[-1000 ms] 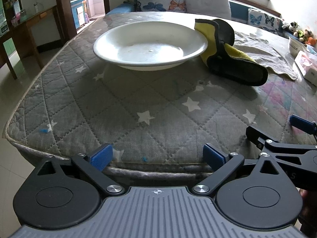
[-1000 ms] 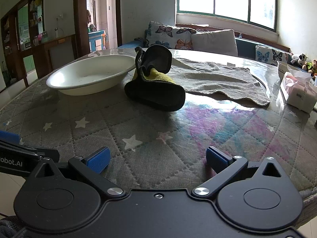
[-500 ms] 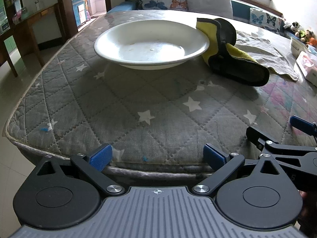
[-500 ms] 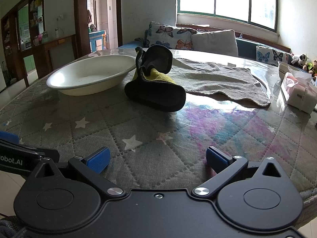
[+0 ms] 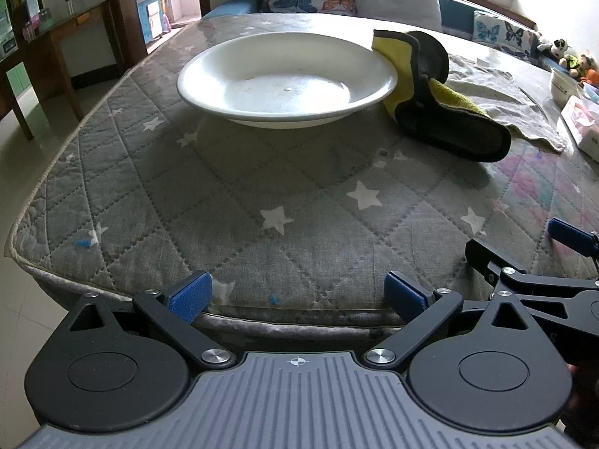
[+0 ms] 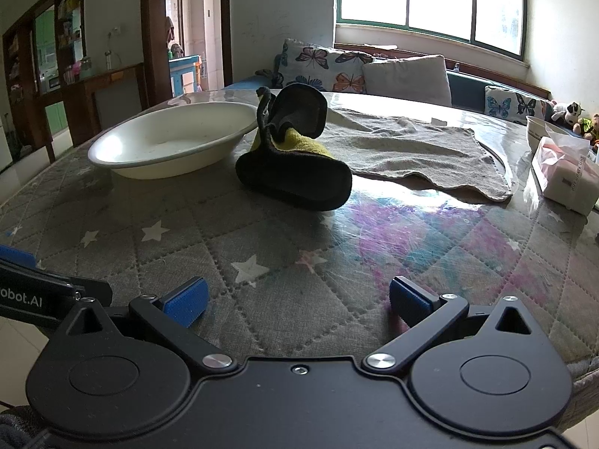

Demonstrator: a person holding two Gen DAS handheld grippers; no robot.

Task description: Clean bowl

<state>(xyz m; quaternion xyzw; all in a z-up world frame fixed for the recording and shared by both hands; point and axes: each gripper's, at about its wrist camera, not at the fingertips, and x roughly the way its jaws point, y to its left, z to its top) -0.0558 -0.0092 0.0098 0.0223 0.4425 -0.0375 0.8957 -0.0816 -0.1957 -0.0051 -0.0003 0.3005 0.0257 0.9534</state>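
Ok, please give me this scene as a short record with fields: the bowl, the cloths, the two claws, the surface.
bowl: wide shallow white bowl, upright, small specks inside
cleaning cloth: crumpled black-and-yellow cloth, on the bowl's right, against its rim
second cloth: flat grey towel, behind the black-and-yellow cloth
surface: grey quilted star-pattern mat
left claw: open, empty, near the mat's front edge
right claw: open, empty, short of the cloth
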